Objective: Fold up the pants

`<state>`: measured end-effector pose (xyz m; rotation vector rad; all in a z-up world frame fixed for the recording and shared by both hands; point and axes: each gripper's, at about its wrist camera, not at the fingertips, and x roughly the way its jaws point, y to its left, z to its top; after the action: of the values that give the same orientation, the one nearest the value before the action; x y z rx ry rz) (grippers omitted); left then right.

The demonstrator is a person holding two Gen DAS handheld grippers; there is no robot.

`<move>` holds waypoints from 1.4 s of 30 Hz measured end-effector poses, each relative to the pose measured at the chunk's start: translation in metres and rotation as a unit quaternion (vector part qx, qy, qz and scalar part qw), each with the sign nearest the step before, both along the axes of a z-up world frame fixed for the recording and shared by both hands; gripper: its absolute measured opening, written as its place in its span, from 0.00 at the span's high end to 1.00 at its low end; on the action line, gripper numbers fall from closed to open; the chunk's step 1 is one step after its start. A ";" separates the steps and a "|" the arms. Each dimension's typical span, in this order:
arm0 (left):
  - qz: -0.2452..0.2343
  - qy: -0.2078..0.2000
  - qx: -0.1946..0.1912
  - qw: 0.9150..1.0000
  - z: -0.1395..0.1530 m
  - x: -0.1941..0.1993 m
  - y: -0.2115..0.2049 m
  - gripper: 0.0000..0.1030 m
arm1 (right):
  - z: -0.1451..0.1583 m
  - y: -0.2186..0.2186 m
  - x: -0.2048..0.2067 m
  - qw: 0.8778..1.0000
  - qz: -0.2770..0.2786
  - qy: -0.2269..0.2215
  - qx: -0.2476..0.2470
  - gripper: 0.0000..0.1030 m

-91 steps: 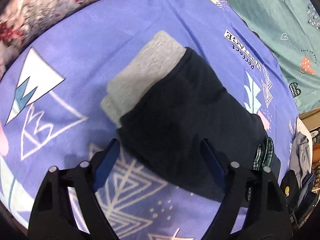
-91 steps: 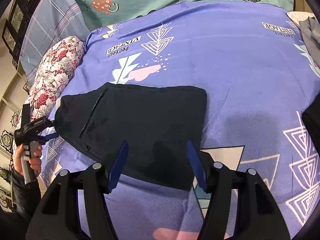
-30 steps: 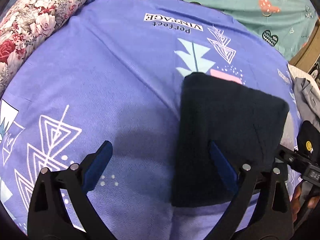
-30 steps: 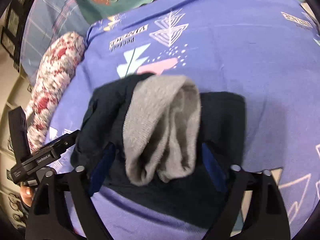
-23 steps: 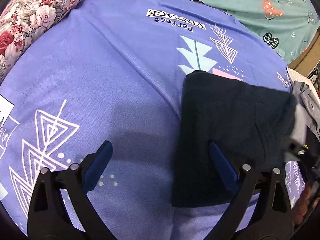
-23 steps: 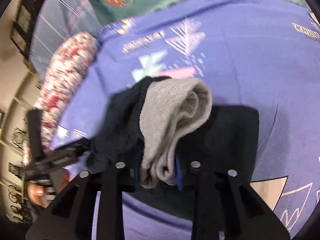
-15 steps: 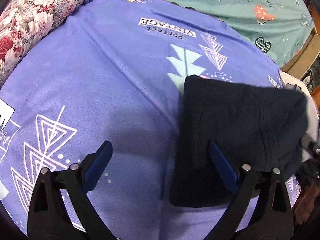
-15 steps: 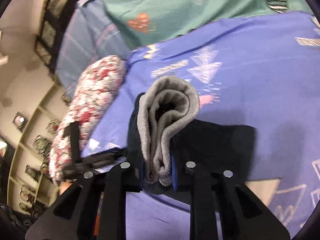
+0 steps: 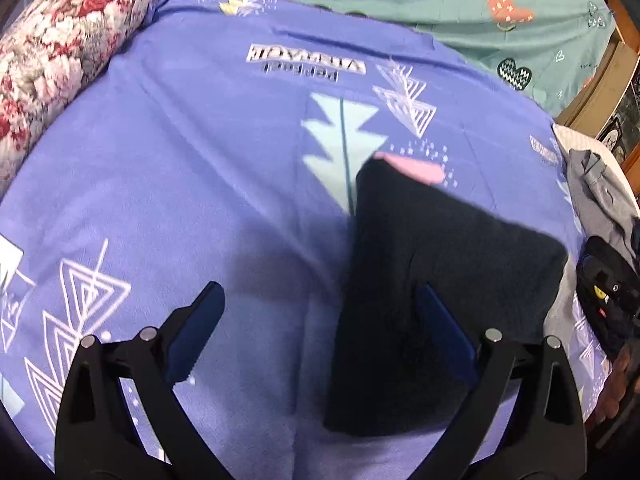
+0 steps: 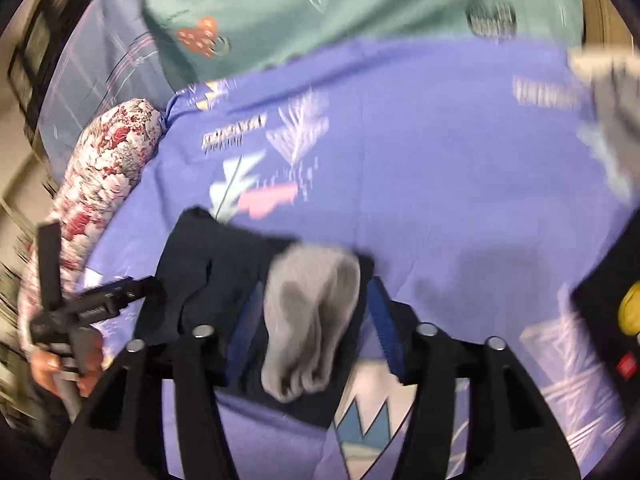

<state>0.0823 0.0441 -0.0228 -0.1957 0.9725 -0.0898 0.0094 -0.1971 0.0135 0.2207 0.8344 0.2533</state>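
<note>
Dark navy pants (image 9: 440, 280) lie folded into a compact block on the purple blanket (image 9: 200, 160). My left gripper (image 9: 318, 296) hovers open above the blanket, its right finger over the pants' left edge and nothing between its pads. In the right wrist view the pants (image 10: 208, 252) show their grey ribbed waistband (image 10: 312, 320) bunched on top. My right gripper (image 10: 314, 288) straddles that waistband. Its jaws are opening, with a gap showing beside the right pad. The left gripper (image 10: 88, 308) and the hand holding it show at the left edge.
A floral bolster pillow (image 9: 60, 52) lines the blanket's left side. A teal sheet (image 9: 440, 8) covers the far end. Loose grey clothing (image 9: 596, 184) is piled at the right edge. The right-hand tool's black body (image 9: 604, 292) sits just right of the pants.
The right gripper clamped the grey waistband and lifted it, then widened its jaws again. The pants' far edge settled flat. The left gripper rose a little.
</note>
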 end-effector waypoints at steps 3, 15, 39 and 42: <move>-0.020 -0.007 -0.023 1.000 0.009 0.013 -0.012 0.04 | 0.005 0.020 0.008 0.999 0.030 -0.027 0.009 0.72; -0.027 0.084 -0.085 0.992 -0.039 0.058 -0.022 0.03 | -0.049 0.004 0.030 0.997 0.055 0.050 0.038 0.97; -0.033 0.046 -0.042 0.997 -0.005 0.047 -0.024 0.04 | -0.023 0.009 -0.003 0.997 0.044 0.006 0.063 0.69; -0.018 0.064 -0.033 0.997 -0.009 0.066 -0.022 0.04 | -0.023 0.018 0.019 0.996 0.047 0.013 0.081 0.69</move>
<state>0.1486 0.0222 -0.0320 -0.2464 1.1012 -0.1447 0.0289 -0.1787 -0.0096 0.3371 0.8516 0.4073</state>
